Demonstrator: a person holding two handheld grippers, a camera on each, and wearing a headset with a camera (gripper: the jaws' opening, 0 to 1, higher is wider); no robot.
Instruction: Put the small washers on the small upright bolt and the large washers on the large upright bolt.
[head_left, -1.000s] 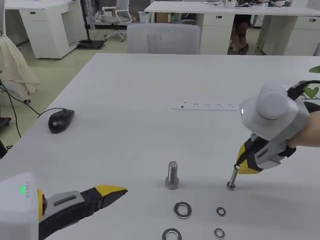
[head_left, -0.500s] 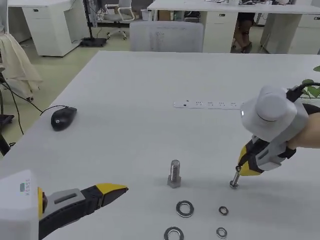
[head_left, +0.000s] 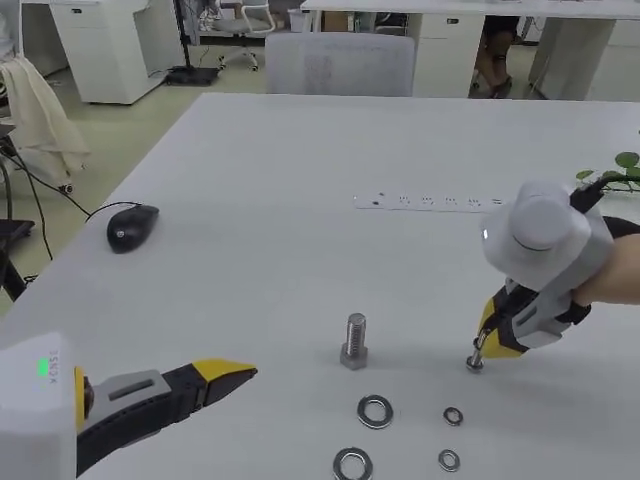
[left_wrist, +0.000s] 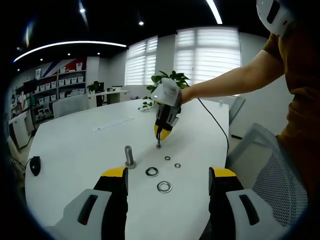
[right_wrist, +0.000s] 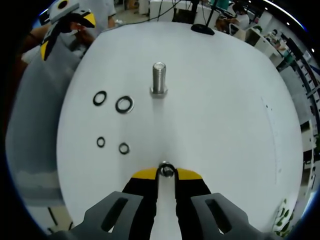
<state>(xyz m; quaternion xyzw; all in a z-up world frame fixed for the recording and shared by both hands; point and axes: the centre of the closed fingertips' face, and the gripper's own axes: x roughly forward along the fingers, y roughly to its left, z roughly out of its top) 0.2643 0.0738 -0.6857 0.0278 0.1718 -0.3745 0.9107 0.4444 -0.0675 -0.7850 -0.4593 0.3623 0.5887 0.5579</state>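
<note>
We hold the small bolt (head_left: 475, 362) pinched in our right tool (head_left: 487, 342).
Left of the large bolt (head_left: 354, 340) our left tool (left_wrist: 169, 174) hangs spread; washers (head_left: 363, 411) lie near it.

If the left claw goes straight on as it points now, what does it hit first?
Probably the nearer large washer, lying dead ahead between its open jaws. Beyond it is the right claw on the small bolt. The claw's height is unclear, so it may pass above.
</note>
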